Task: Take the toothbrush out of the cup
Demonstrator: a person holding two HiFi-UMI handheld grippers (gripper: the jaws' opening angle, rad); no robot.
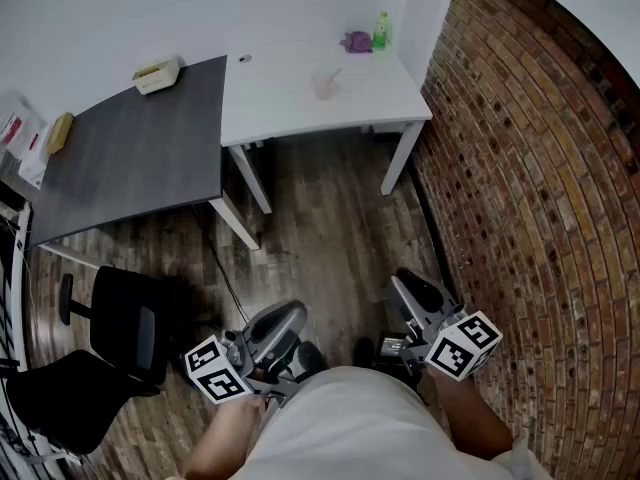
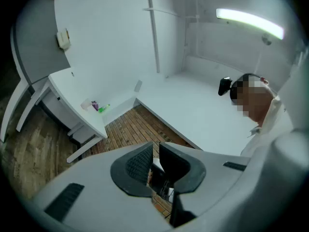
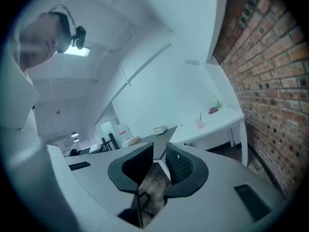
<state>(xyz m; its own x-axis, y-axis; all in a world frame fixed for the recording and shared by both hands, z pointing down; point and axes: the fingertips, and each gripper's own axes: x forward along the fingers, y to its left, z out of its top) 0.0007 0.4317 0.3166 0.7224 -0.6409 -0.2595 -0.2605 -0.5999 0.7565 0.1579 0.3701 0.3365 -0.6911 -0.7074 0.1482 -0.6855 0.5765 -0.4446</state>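
A translucent pink cup stands far off on the white table, with a toothbrush leaning out of it. The left gripper view shows the cup small near the table's end, and in the right gripper view it is equally distant. Both grippers are held low, close to the person's body and well short of the table. My left gripper has its jaws together with nothing between them. My right gripper is shut and empty too.
A purple object and a green bottle stand behind the cup. A dark grey table adjoins at the left with a beige box. A black office chair stands lower left. A brick wall runs along the right. Wooden floor lies between.
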